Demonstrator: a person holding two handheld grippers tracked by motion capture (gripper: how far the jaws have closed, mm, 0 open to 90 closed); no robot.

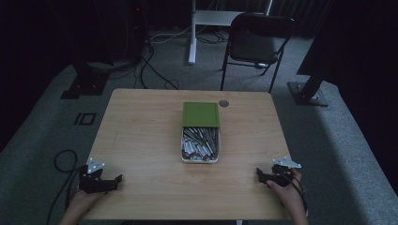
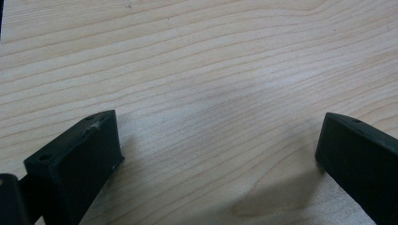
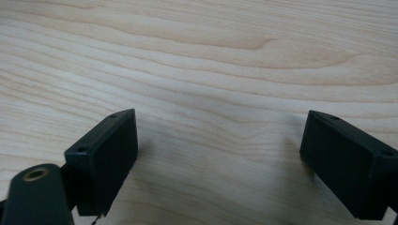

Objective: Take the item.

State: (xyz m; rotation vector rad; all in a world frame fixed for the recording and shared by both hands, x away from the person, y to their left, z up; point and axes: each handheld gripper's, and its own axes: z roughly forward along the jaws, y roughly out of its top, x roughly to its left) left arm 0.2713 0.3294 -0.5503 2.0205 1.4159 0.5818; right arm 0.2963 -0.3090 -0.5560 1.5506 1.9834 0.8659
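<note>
A white box (image 1: 200, 159) with several small silvery items inside stands in the middle of the wooden table (image 1: 141, 136); its green lid (image 1: 201, 114) covers the far half. My left gripper (image 1: 115, 180) rests at the table's near left corner, held by a hand. My right gripper (image 1: 259, 174) rests at the near right corner, also in a hand. In the left gripper view the black jaws stand wide apart over bare wood, left gripper (image 2: 218, 140) open. The right gripper (image 3: 220, 140) likewise shows its jaws spread with nothing between them.
A small round grey disc (image 1: 223, 103) sits in the tabletop near the far edge. A black folding chair (image 1: 256, 44) stands beyond the table, with a white desk leg (image 1: 192, 33), stand bases and cables on the grey carpet around it.
</note>
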